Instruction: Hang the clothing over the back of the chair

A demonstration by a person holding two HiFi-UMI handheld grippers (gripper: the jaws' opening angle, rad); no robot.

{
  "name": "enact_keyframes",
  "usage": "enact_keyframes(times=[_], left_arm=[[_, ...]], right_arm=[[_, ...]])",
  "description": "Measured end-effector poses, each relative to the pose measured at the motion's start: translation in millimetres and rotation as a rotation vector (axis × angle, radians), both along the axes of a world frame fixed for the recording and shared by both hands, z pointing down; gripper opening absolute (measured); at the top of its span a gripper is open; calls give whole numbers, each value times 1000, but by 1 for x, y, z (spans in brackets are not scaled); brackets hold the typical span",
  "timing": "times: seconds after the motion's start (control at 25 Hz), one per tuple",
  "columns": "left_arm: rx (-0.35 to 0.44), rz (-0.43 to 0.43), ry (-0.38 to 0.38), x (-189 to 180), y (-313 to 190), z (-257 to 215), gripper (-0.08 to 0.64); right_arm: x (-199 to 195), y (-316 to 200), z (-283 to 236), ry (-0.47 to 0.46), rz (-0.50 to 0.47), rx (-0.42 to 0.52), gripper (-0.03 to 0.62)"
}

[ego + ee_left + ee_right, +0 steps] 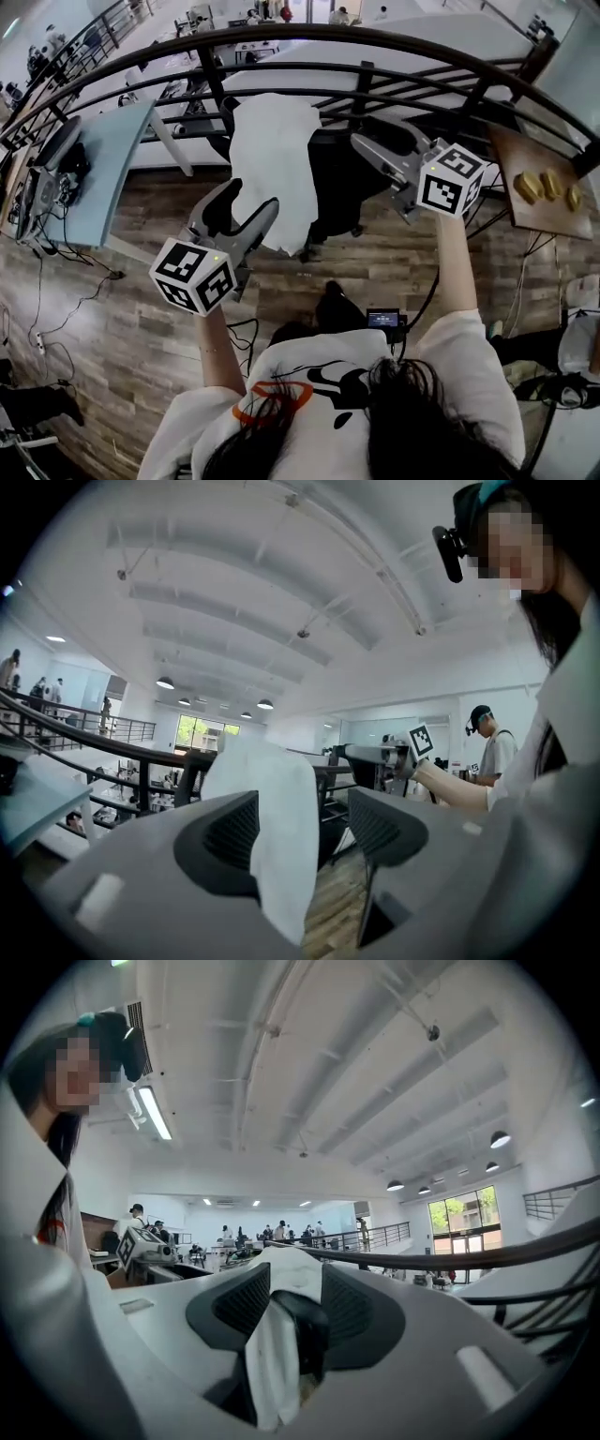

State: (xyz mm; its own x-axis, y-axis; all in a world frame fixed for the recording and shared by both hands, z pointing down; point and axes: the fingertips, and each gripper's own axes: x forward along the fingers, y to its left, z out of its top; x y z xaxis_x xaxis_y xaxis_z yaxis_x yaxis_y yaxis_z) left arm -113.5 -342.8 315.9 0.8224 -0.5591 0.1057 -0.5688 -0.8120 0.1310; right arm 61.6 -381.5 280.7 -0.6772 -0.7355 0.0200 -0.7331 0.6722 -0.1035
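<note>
A white garment (272,169) hangs draped over the back of a black chair (339,183) by the railing. My left gripper (255,194) is open and wide at the garment's lower left edge. In the left gripper view the cloth (267,827) hangs between the jaws beside the left pad (230,834), and neither pad presses on it. My right gripper (370,142) is raised at the chair's right side, pointing left, clear of the cloth. In the right gripper view (281,1302) the narrower jaws frame the garment (272,1354) and the dark chair back (307,1326).
A curved black railing (375,42) runs just behind the chair. A light blue table (103,169) stands at the left, with cables on the wooden floor below it. A wooden board (525,155) with yellow pieces is at the right. Another person (492,752) stands beyond.
</note>
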Motion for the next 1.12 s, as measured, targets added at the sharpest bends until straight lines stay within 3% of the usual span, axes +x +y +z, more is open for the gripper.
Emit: enact_keyframes(times=[0.32,0.52,0.8,1.12], left_arm=[[-72,179,45,41,70,22,397],[-95,249,30,72,109,44,374],[-80,251,-17,98,132,62,360],[-56,223,8,149,187,58,349]], right_arm=[[-3,85,41,-48,137,-89,186],[1,122,69,-55,182,-131,179],[12,143,90,-56,204,-149,172],[56,207,99,-22,248,-154,164]])
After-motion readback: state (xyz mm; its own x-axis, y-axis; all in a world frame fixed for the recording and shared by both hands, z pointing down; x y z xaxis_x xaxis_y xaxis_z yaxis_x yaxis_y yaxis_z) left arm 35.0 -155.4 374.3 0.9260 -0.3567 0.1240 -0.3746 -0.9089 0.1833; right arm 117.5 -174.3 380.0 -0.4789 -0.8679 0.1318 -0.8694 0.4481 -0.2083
